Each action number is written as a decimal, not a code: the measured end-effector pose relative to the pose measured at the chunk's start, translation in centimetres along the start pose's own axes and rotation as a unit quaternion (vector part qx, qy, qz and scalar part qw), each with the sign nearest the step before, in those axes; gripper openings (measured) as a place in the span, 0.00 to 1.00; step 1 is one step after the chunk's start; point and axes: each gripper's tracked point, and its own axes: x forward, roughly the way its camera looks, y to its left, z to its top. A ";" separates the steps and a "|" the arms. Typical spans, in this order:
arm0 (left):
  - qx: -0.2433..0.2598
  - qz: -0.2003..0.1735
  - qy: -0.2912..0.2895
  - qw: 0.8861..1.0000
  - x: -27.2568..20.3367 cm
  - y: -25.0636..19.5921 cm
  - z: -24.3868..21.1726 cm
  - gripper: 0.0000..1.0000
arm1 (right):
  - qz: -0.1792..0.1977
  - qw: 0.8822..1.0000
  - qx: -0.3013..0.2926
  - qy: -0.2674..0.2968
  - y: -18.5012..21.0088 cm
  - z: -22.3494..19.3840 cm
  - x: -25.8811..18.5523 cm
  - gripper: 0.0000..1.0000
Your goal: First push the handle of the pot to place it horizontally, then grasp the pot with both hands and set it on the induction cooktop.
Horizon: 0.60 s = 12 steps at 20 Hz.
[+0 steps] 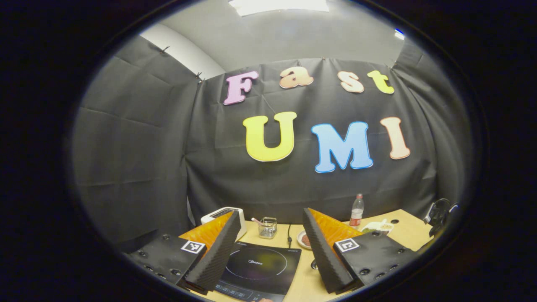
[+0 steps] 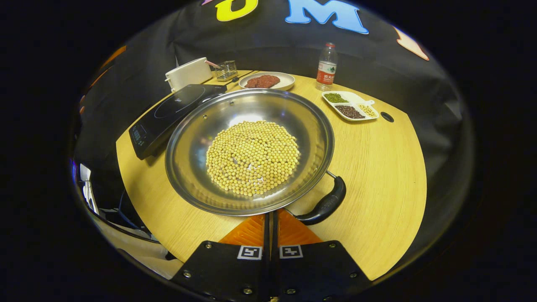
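The pot (image 2: 249, 151), full of yellow beans (image 2: 253, 157), sits on the table (image 2: 377, 176) just right of the cooktop (image 2: 168, 113) (handle (image 2: 325, 204) angled toward the camera). The right gripper (image 2: 270, 226), fingers closed together, sits at the pot's near rim. The left gripper (image 1: 272, 251) hangs wide open above the cooktop.

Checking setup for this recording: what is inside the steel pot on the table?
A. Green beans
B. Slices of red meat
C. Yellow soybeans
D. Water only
C: in the right gripper view the steel pot holds a round heap of yellow soybeans, while the red meat lies on its own plate behind it.
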 end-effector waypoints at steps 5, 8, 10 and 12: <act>0.001 0.006 0.011 1.000 0.0 -0.1 -0.8 0.99 | -0.014 1.000 0.013 0.001 -2.3 0.4 0.5 0.01; 0.001 0.005 0.021 1.000 0.2 -0.4 -1.6 0.98 | -0.033 0.999 0.021 -0.005 -3.9 0.9 0.9 0.01; 0.003 0.003 0.027 1.000 0.3 -0.7 -2.1 0.94 | -0.050 0.998 0.030 -0.008 -5.2 1.2 1.1 0.01; 0.004 -0.006 0.036 0.999 0.6 -1.3 -3.0 0.94 | -0.061 0.997 0.046 -0.013 -6.0 1.4 1.2 0.01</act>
